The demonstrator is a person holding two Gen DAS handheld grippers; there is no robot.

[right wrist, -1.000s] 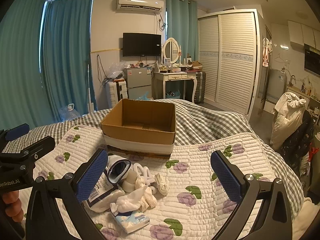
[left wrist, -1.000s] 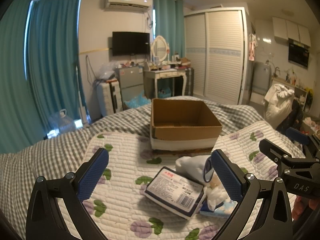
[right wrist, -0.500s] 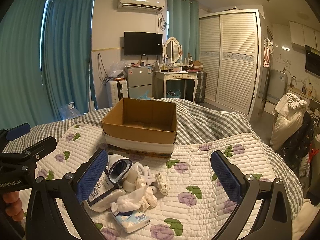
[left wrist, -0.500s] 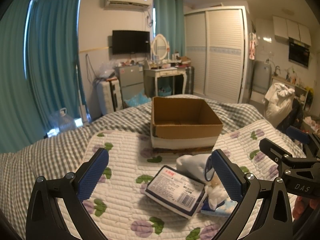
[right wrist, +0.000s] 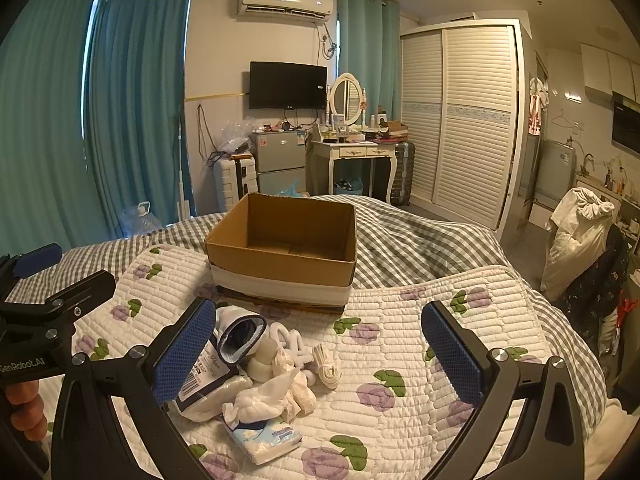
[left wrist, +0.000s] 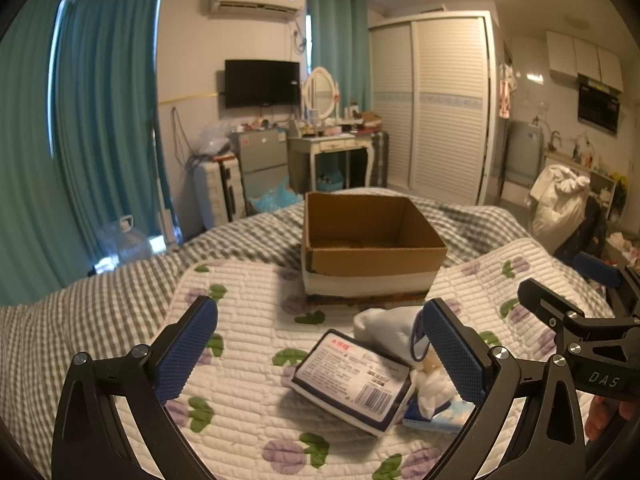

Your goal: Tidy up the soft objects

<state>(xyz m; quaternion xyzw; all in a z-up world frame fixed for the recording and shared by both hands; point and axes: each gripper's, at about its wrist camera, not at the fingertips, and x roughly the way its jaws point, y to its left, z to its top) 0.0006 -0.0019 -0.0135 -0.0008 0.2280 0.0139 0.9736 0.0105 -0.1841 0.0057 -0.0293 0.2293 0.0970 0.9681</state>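
A pile of soft things lies on the quilted floral mat (right wrist: 400, 360): a flat wipes pack with a barcode (left wrist: 354, 380), a white sock with a blue cuff (right wrist: 240, 332), crumpled white cloths (right wrist: 272, 396), a folded white strap (right wrist: 326, 364) and a blue tissue pack (right wrist: 264, 438). An open, empty cardboard box (right wrist: 288, 248) stands behind the pile. My left gripper (left wrist: 320, 354) is open above the wipes pack. My right gripper (right wrist: 316, 352) is open above the pile. Each gripper shows at the edge of the other's view.
The mat lies on a grey checked bedspread (left wrist: 100, 312). Beyond the bed stand teal curtains (right wrist: 132, 100), a small fridge (right wrist: 280, 160), a white dressing table (right wrist: 352, 152) and a white wardrobe (right wrist: 460, 120). A white bag (right wrist: 576, 236) hangs at the right.
Both views have shifted very slightly; the grippers stay open and the pile and box have not moved.
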